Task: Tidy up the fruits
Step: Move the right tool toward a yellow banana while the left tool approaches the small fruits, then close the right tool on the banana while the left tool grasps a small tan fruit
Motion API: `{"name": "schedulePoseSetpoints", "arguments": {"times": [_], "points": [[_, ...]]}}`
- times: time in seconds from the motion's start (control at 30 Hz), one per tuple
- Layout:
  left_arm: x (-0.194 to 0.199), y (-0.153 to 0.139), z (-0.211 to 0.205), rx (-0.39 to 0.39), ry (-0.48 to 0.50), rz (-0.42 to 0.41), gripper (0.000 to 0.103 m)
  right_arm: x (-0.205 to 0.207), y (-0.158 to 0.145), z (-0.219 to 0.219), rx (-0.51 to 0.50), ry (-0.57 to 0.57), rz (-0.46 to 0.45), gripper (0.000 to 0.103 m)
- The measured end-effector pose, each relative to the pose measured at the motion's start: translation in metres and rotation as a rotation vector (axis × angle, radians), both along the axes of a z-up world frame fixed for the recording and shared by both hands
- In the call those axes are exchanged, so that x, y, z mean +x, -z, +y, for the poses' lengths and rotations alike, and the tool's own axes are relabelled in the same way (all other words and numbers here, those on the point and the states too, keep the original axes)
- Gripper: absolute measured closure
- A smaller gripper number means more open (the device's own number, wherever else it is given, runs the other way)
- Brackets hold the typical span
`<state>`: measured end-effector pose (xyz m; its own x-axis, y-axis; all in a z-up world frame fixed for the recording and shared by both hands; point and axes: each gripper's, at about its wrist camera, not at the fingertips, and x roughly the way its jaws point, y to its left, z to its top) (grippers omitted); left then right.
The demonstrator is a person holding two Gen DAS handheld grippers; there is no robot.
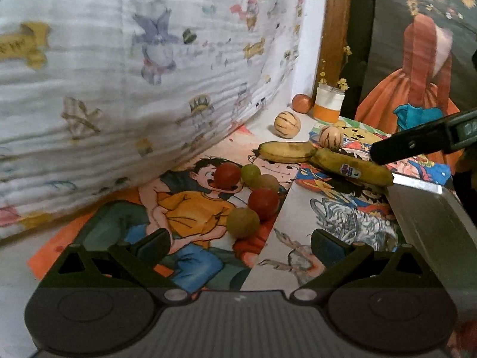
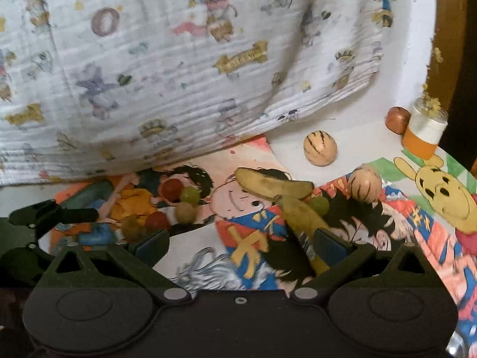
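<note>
Two joined bananas (image 1: 325, 158) lie on the cartoon-printed mat (image 1: 190, 217); they also show in the right wrist view (image 2: 277, 191). Several red and green grapes (image 1: 250, 197) sit in a cluster left of them, seen also in the right wrist view (image 2: 167, 205). Two striped tan round fruits (image 1: 287, 124) (image 1: 331, 137) and a reddish fruit (image 1: 301, 103) lie further back. My left gripper (image 1: 241, 246) is open and empty just before the grapes. My right gripper (image 2: 241, 243) is open, its right finger beside the near banana's end.
A metal tray (image 1: 432, 217) lies at the right in the left wrist view. A white-and-orange jar (image 1: 328, 104) with yellow flowers stands at the back. A printed cloth (image 1: 134, 74) hangs along the left and back. The right gripper's body (image 1: 423, 137) reaches in above the tray.
</note>
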<state>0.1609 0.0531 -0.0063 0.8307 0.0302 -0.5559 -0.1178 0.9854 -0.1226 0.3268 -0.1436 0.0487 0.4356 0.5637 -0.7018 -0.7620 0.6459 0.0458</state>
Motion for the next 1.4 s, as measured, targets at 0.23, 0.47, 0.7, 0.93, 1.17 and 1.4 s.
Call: {"name": "schedulePoseSetpoints", "arguments": {"times": [0.23, 0.47, 0.7, 0.93, 1.17, 1.4], "points": [[0.023, 0.008, -0.001, -0.053, -0.032, 0.045, 0.009, 0.036, 0.02, 0.004, -0.075, -0.015, 0.021, 0.001], [0.032, 0.008, -0.004, -0.043, -0.06, 0.042, 0.021, 0.072, 0.038, 0.007, -0.093, -0.023, 0.085, 0.005], [0.04, 0.008, -0.01, -0.021, -0.092, 0.042, 0.043, 0.084, 0.05, 0.011, -0.126, -0.013, 0.096, 0.019], [0.043, 0.008, -0.017, -0.021, -0.09, 0.039, 0.055, 0.085, 0.056, 0.015, -0.141, 0.0, 0.078, 0.04], [0.044, 0.008, -0.019, -0.05, -0.098, 0.044, 0.067, 0.079, 0.05, 0.013, -0.146, 0.011, 0.035, 0.056], [0.041, 0.007, -0.024, -0.068, -0.097, 0.051, 0.072, 0.064, 0.048, 0.017, -0.137, -0.02, 0.025, 0.062]]}}
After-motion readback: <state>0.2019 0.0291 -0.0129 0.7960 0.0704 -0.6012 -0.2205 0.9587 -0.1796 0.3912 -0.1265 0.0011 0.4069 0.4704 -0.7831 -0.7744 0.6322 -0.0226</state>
